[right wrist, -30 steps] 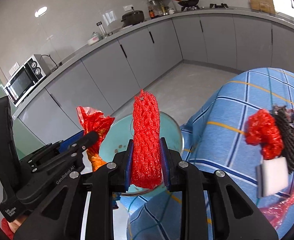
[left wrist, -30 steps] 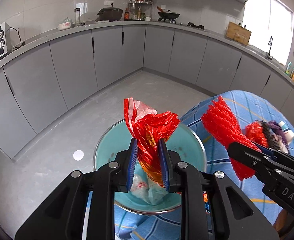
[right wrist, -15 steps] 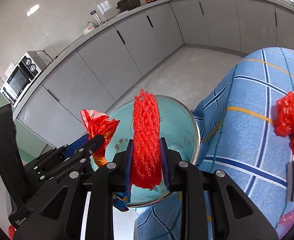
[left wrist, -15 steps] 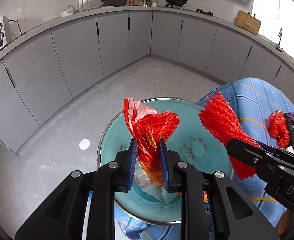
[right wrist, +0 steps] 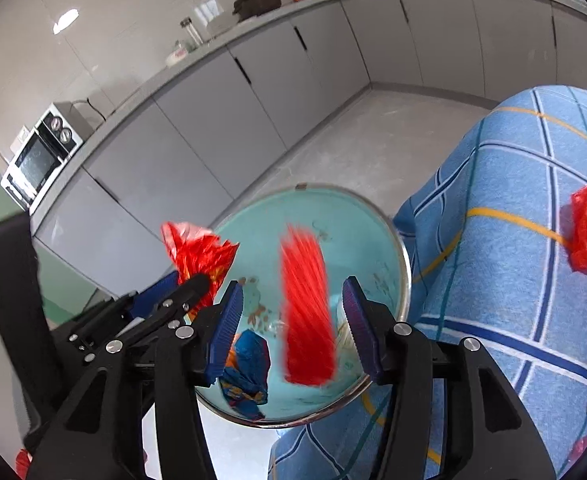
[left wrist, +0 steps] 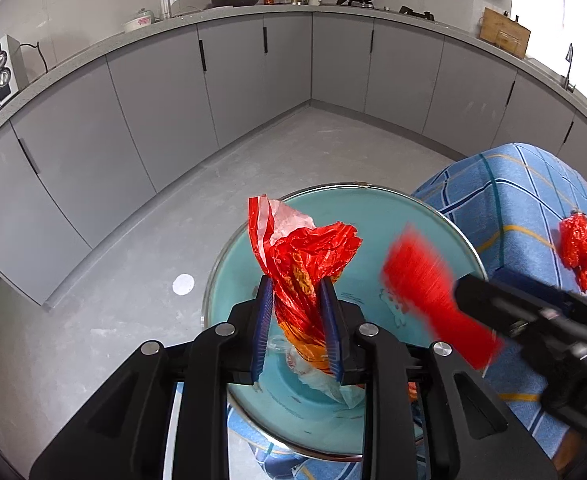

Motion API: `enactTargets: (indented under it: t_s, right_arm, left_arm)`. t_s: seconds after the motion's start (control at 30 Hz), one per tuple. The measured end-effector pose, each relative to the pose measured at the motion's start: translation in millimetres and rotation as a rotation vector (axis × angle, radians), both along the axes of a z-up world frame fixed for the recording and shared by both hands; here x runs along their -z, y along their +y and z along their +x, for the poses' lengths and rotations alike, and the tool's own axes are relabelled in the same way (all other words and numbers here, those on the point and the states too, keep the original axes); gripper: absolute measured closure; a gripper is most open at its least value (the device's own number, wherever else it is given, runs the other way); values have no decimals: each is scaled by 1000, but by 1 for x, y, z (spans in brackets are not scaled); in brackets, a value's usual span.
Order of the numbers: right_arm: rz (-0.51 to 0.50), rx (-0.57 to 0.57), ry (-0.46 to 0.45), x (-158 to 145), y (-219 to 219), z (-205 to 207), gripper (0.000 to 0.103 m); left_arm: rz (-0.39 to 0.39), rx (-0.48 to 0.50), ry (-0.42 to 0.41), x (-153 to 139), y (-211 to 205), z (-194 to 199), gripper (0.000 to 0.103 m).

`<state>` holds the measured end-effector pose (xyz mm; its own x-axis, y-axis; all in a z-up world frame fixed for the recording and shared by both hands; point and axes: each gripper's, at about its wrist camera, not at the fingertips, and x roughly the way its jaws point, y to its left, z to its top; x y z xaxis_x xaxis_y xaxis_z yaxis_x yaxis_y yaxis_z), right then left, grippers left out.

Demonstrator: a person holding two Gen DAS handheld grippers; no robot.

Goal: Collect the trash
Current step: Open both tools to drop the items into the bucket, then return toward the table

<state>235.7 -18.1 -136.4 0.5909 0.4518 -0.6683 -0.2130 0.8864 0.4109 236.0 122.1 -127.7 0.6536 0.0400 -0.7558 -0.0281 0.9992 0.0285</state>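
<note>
In a grey-cabinet kitchen, the right hand-held gripper (right wrist: 291,316), jaws opening, drops red mesh netting (right wrist: 307,312) toward the teal bin (right wrist: 373,216), while the left hand-held gripper (left wrist: 297,324), jaws starting to part around a red plastic wrapper (left wrist: 301,264), risks the wrapper snagging or drifting past the rim.

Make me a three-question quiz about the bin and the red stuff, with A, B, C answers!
1. Where is the blurred red mesh?
A. over the bin
B. on the floor
C. on the counter

2. What colour is the inside of the bin?
A. yellow
B. black
C. turquoise

3. What is the left gripper doing to the red wrapper?
A. reaching for it on the cloth
B. opening, wrapper between its pads
C. stuffing it in a cupboard

Answers:
1 A: the mesh sits between the right gripper's opening pads, above the bin's mouth.
2 C: its inner wall is turquoise.
3 B: the wrapper stands between the blue pads.
</note>
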Motion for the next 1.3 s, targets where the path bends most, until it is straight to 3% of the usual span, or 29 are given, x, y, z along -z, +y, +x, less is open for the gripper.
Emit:
enactTargets:
  t_s: [0.1,0.17,0.33,0.57,1.3]
  right_arm:
    - [-7,23,-28,-9,-9,-6,50]
    - [-3,46,-44,-15,-18,-12,46]
    - [-31,93,-113,-32,-34,-33,41]
    - [-47,161,-178,-51,-63,-60,41]
    - [-48,392,-195,-49,-174,-128,40]
  left_arm:
    - [15,-21,-12,-3,1,-3,59]
    - [27,-42,-35,-8,2,-6,43]
    - [54,-71,-94,-25,-9,-17,27]
    - [53,-61,-154,-47,-35,-37,7]
    - [27,111,-184,-70,-137,-73,6]
